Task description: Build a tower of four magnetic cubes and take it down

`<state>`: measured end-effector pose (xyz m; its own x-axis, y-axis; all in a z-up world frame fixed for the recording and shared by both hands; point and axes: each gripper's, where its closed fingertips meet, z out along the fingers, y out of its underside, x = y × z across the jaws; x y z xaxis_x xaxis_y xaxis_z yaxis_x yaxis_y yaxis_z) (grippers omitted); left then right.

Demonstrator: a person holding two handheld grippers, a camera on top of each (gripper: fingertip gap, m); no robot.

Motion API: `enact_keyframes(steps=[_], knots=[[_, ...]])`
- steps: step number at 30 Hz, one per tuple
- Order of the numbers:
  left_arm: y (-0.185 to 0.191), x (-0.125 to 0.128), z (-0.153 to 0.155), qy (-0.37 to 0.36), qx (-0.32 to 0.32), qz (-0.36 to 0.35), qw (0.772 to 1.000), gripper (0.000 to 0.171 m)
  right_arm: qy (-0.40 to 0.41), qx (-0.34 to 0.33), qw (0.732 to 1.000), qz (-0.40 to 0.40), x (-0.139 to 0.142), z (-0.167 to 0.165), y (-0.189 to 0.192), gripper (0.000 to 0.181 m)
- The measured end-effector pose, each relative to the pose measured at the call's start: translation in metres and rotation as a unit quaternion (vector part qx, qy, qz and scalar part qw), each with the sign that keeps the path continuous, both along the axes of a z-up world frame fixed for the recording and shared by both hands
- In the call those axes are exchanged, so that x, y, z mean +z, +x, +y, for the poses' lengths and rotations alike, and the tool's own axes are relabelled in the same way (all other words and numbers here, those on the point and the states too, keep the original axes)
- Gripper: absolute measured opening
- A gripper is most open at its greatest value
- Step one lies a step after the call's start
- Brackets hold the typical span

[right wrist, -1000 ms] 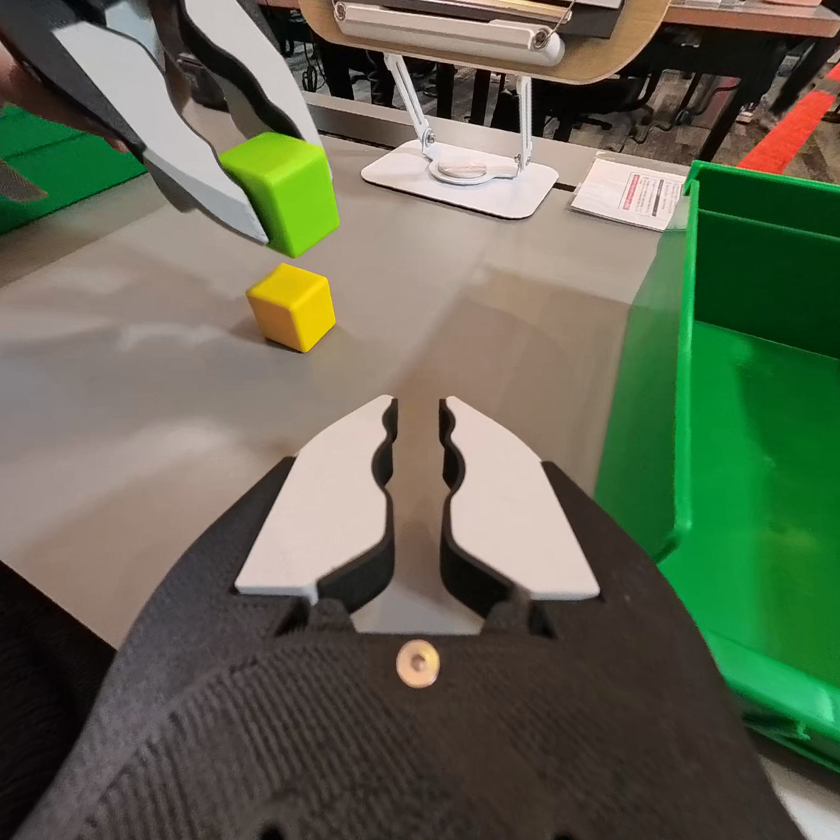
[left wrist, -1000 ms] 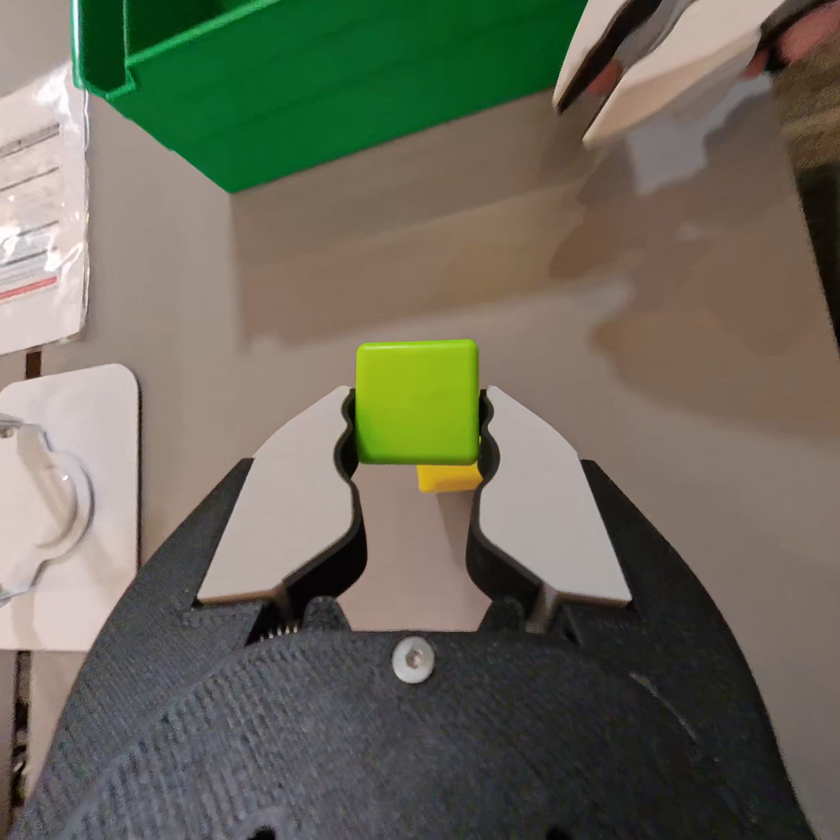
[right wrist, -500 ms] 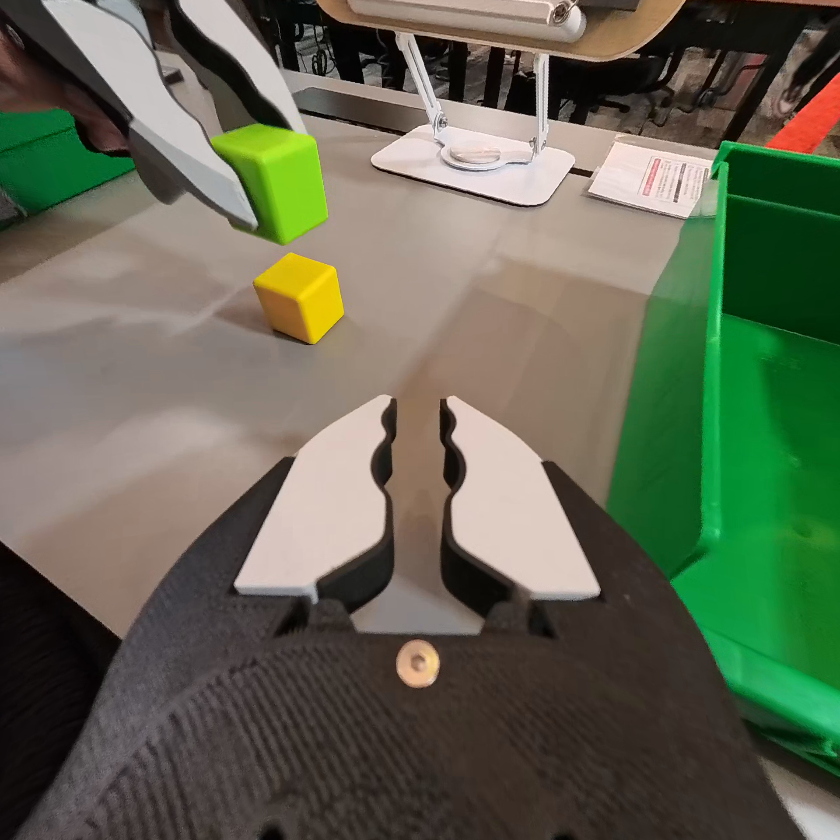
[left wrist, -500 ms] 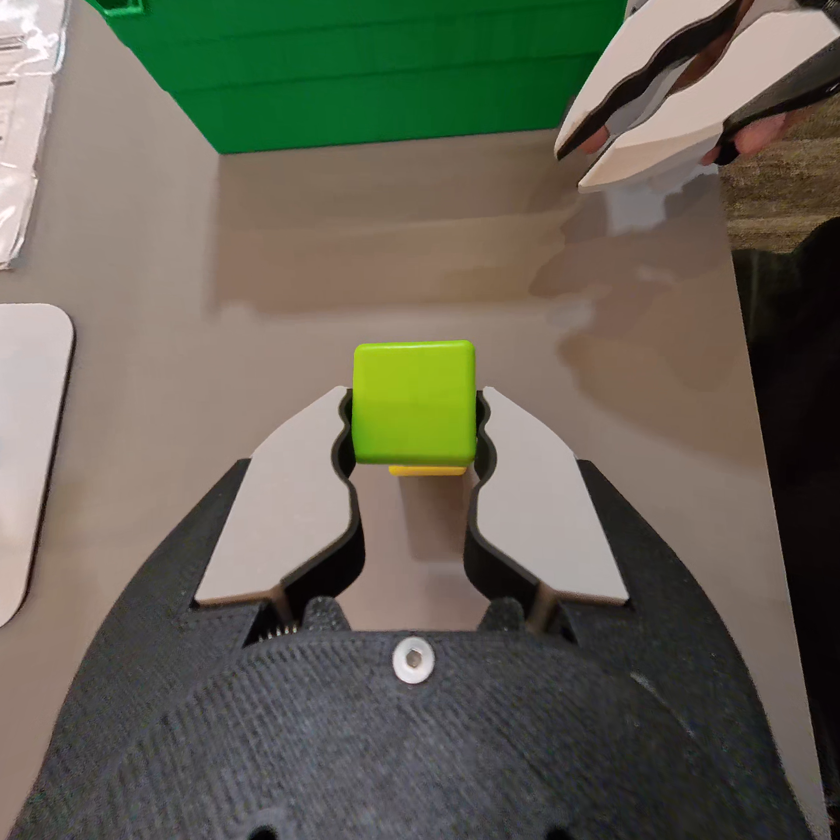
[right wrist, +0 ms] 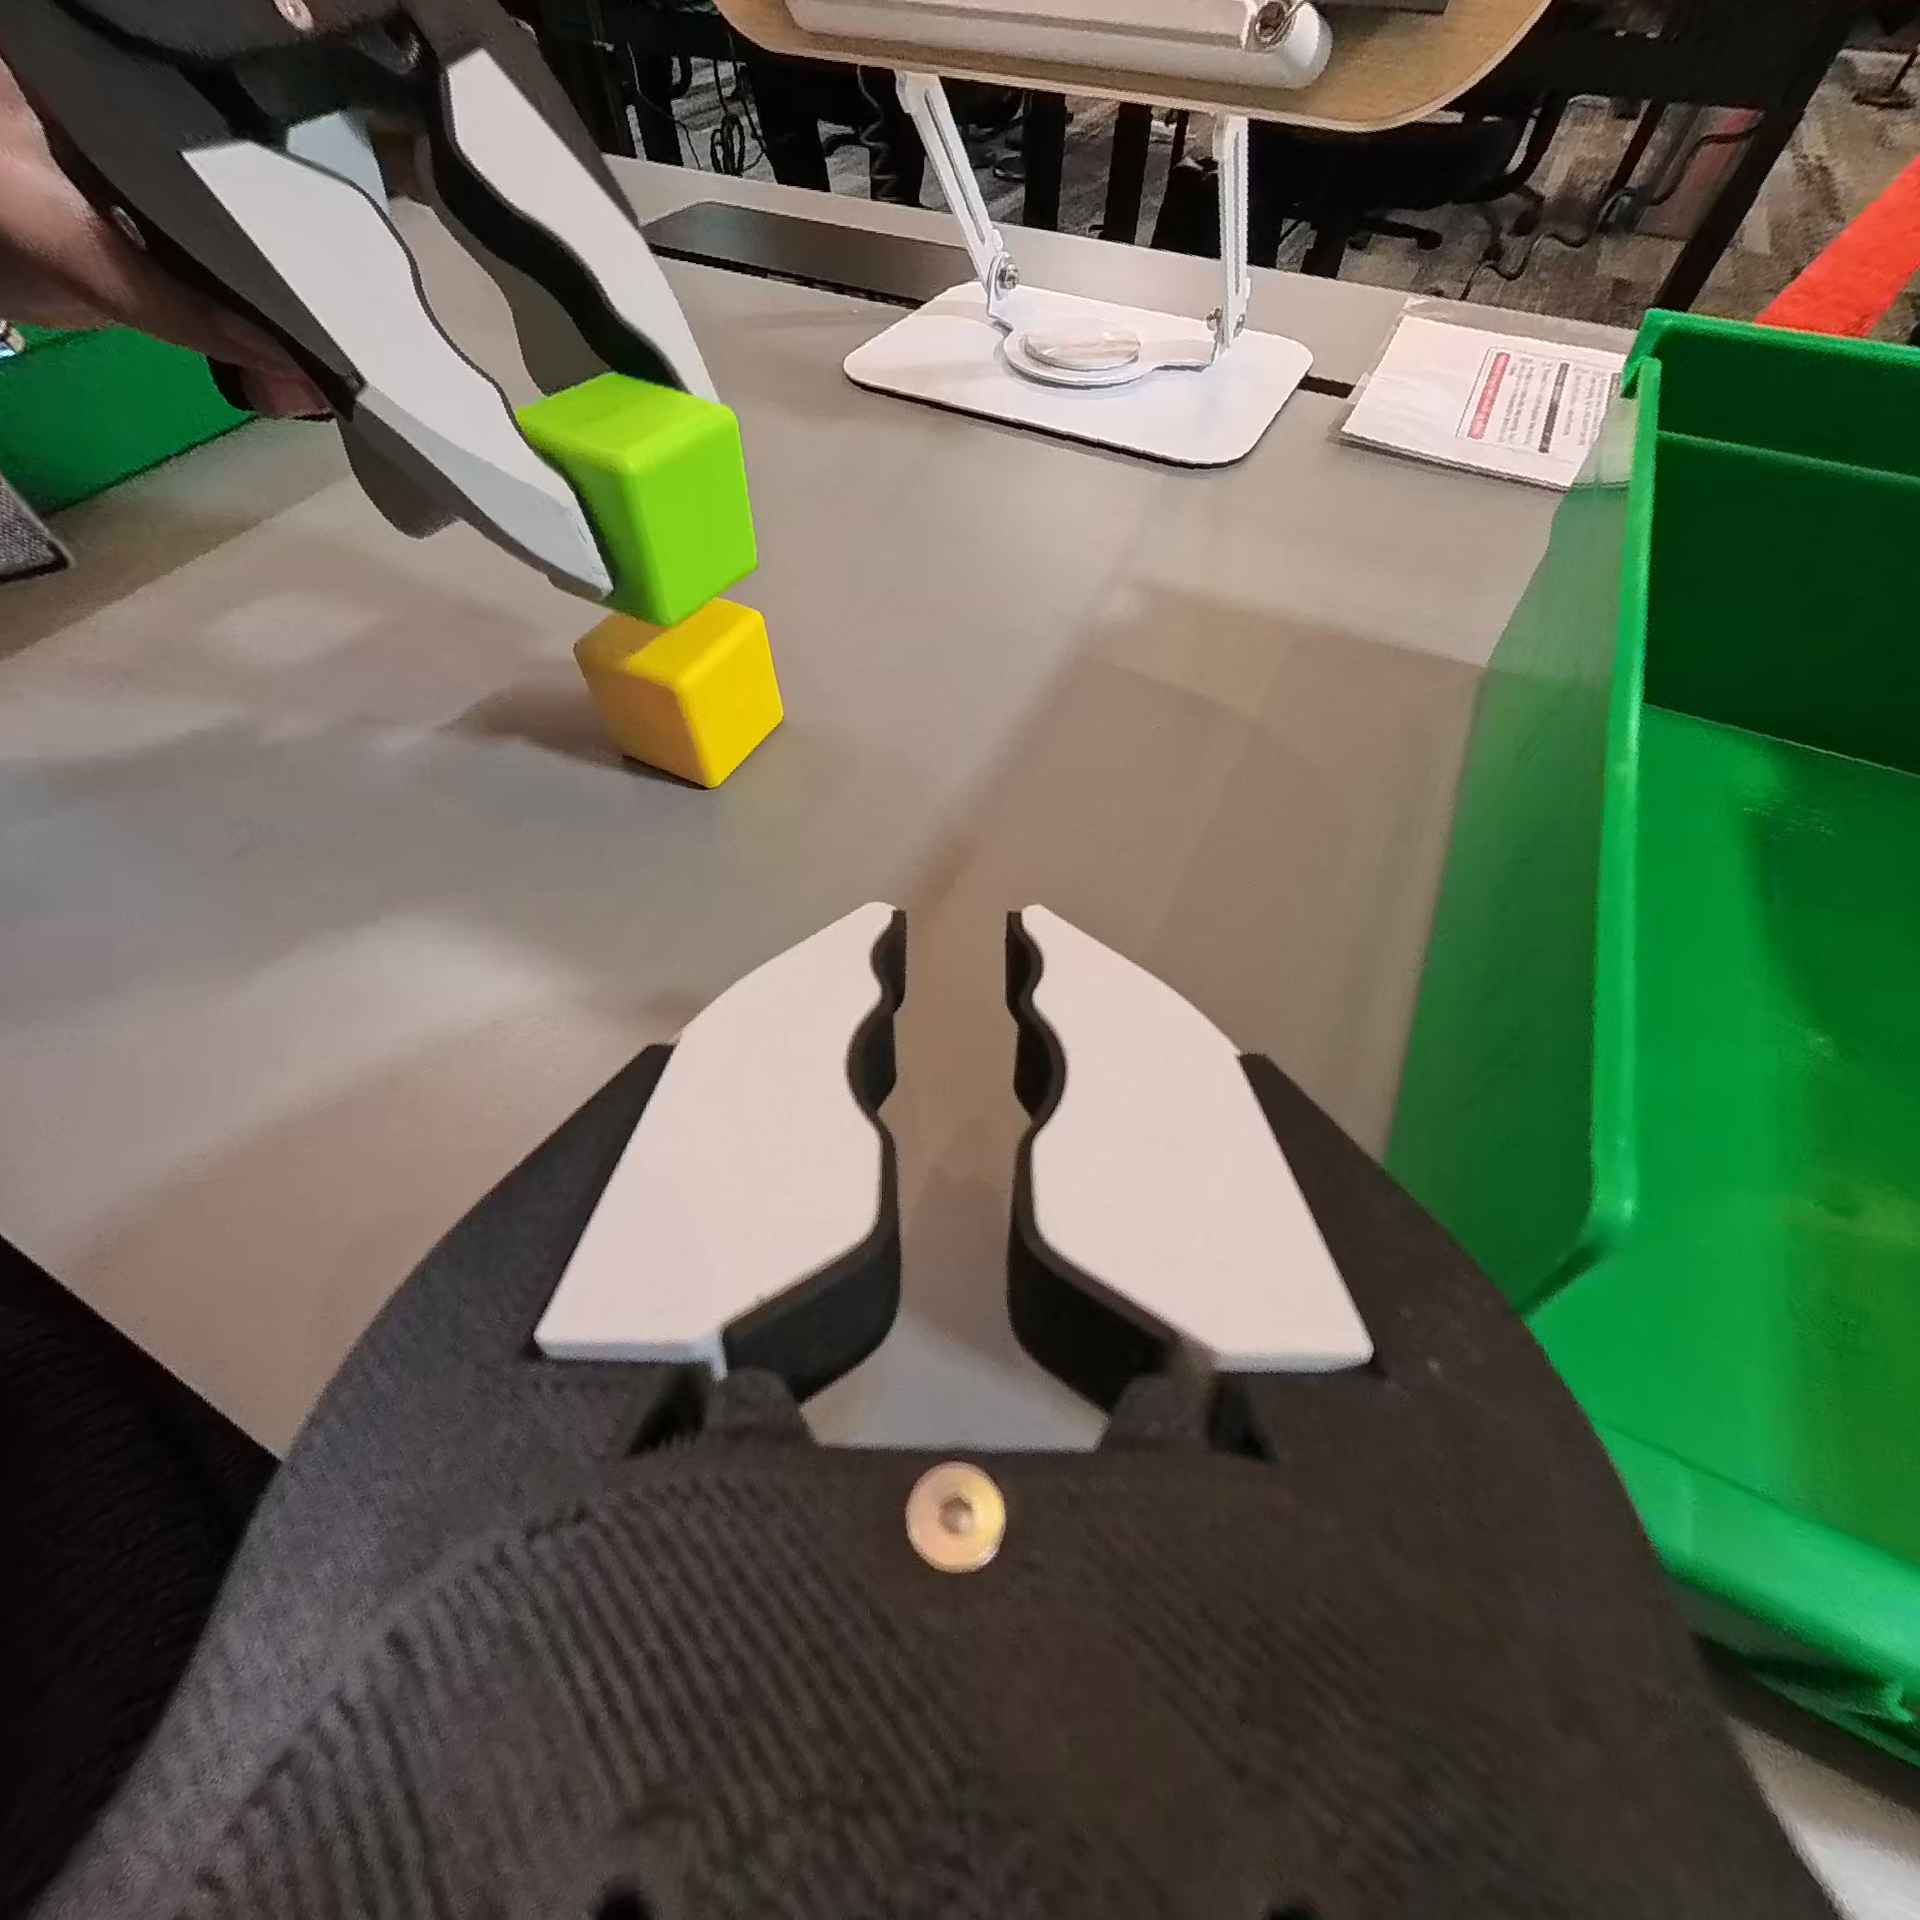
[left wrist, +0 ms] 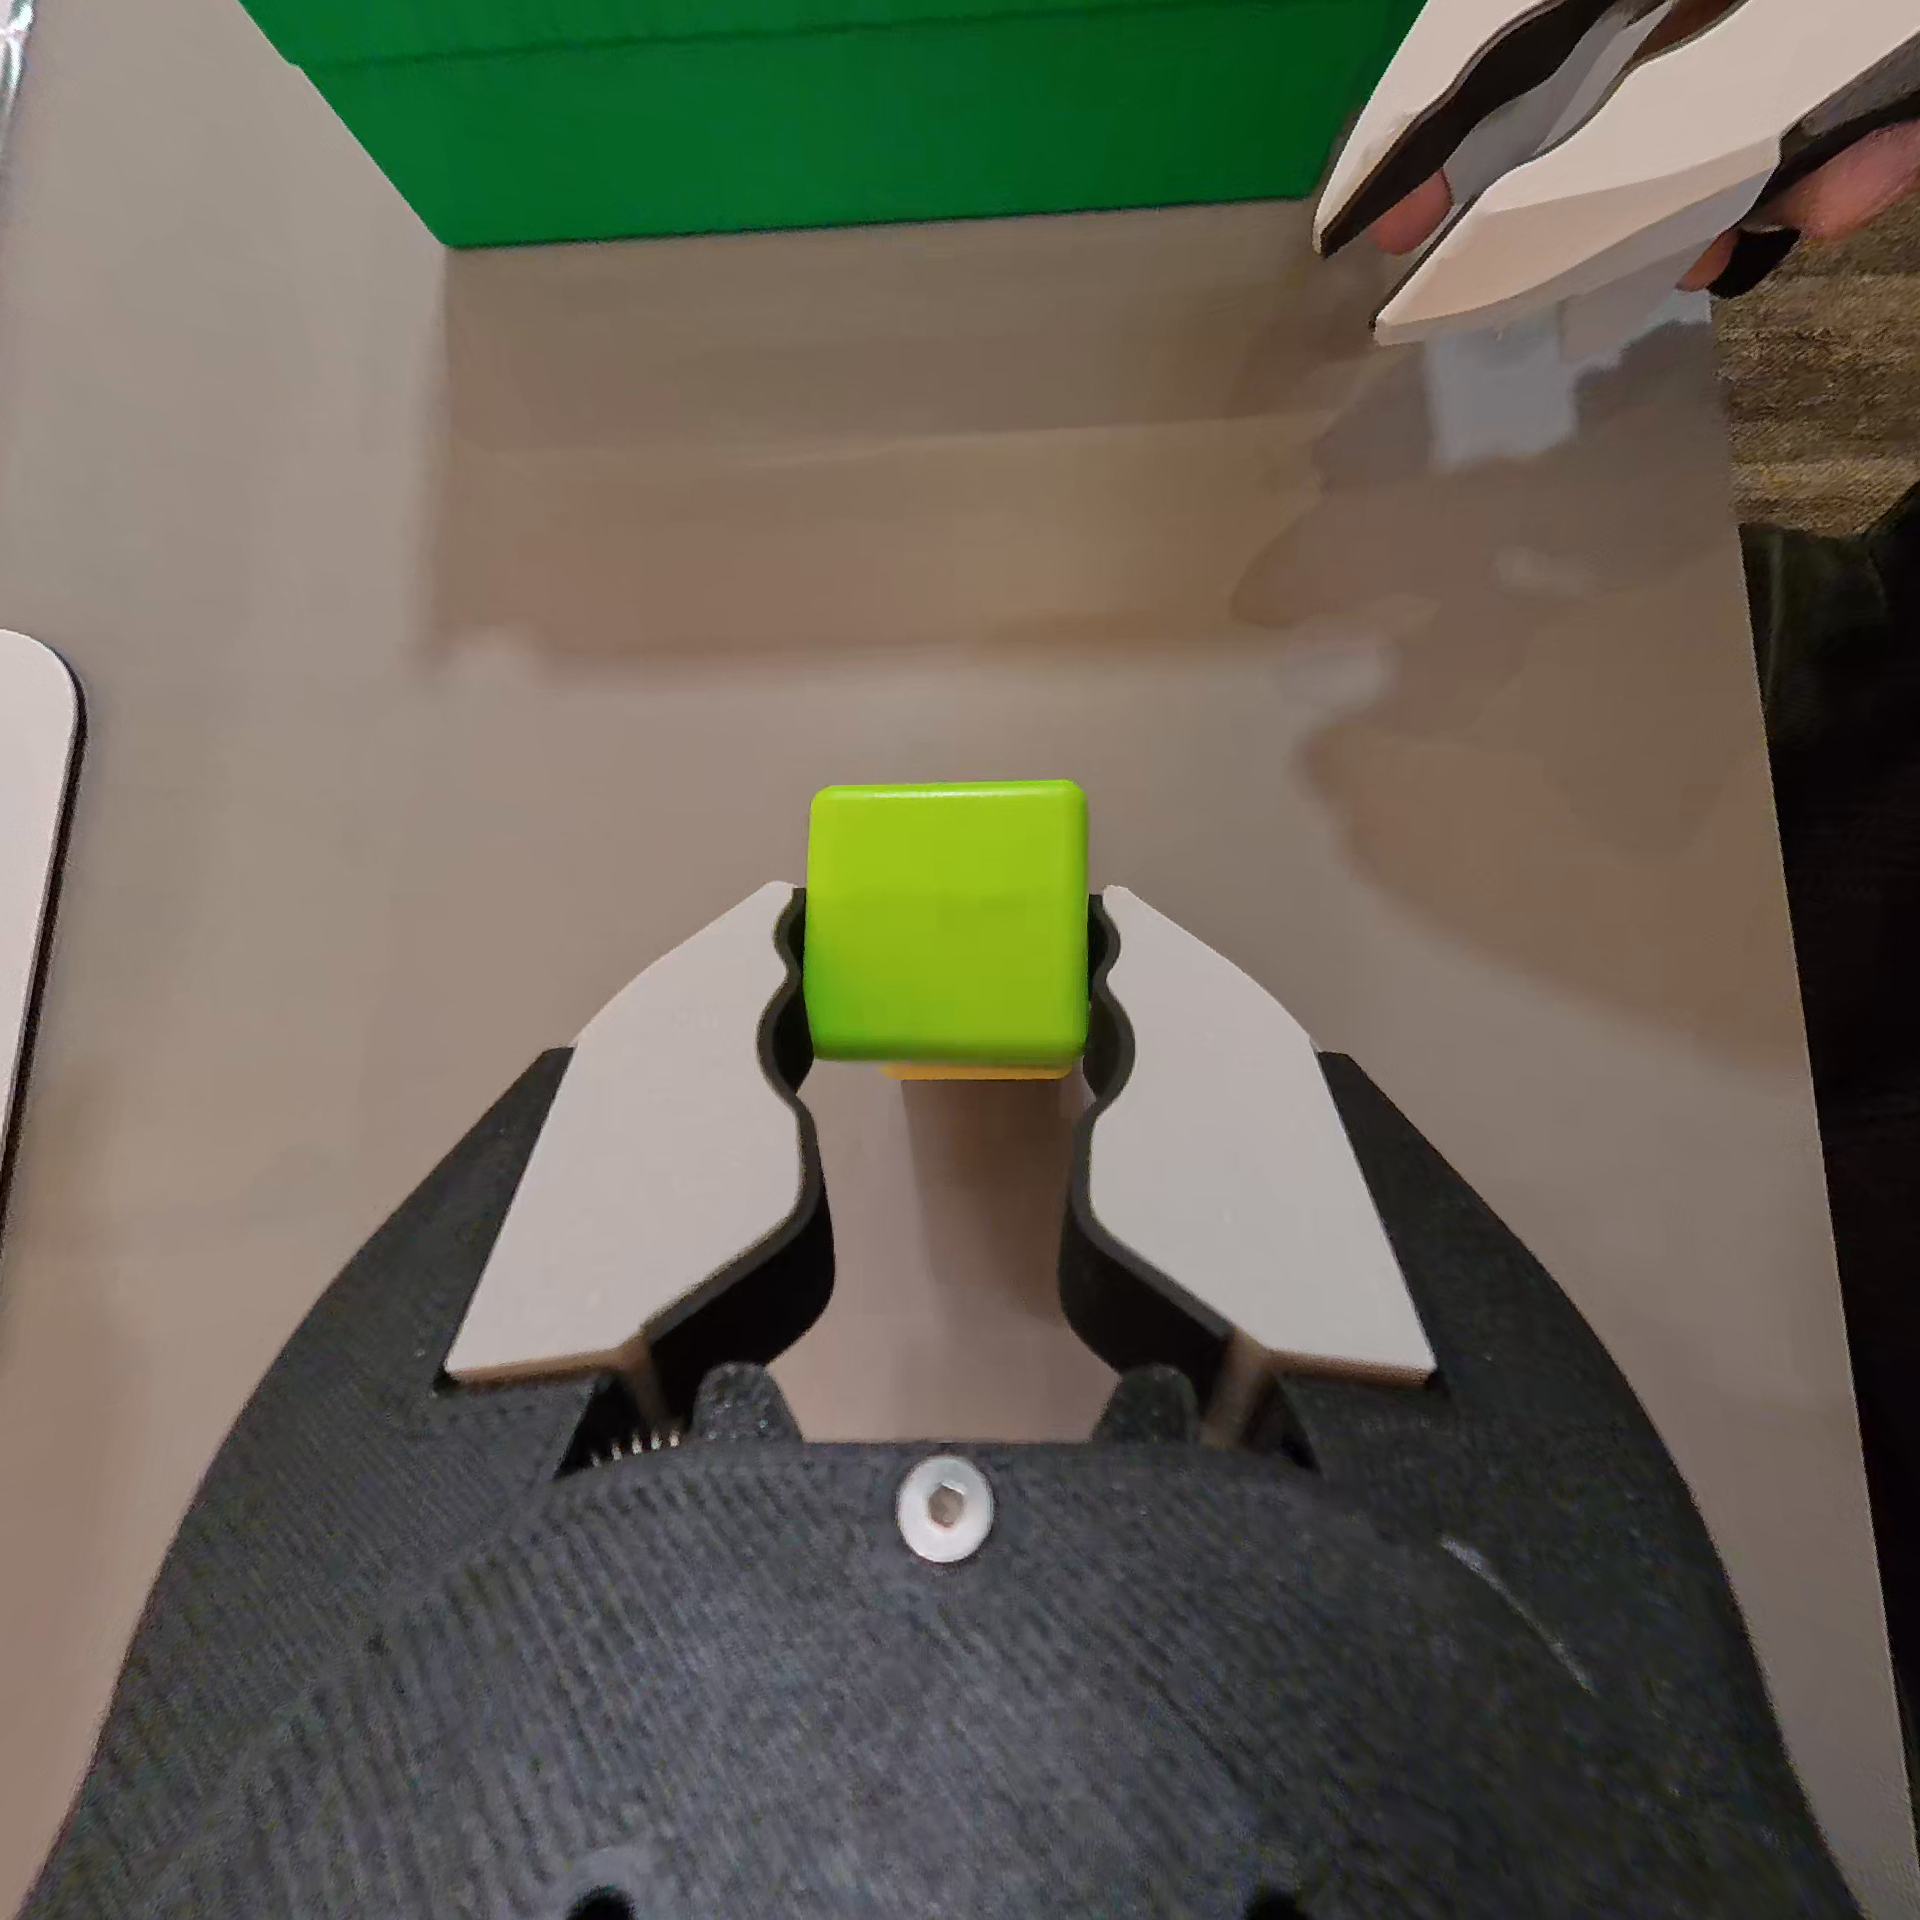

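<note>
Lime cube (left wrist: 945, 925) sits clamped between the fingers of our left hand-held gripper (left wrist: 945, 966), tilted just above a yellow cube (right wrist: 681, 691) that rests on the grey counter (right wrist: 312, 883); we cannot tell whether the two cubes touch. Our right hand-held gripper (right wrist: 954, 971) hangs empty over the counter with only a narrow gap between its fingers, beside a green bin (right wrist: 1714, 935) and well apart from the cubes.
</note>
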<state>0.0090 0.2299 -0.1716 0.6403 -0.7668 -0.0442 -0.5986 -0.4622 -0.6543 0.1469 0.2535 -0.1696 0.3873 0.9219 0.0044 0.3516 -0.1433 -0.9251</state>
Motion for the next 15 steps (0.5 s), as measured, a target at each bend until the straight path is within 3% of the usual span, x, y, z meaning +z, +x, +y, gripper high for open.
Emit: enact_keyframes(steps=[15], knots=[[0.0015, -0.0093, -0.0032, -0.016, 0.002, 0.003, 1.000, 0.050, -0.009, -0.001, 1.000, -0.001, -0.0021, 0.0012, 0.0012, 0.019]])
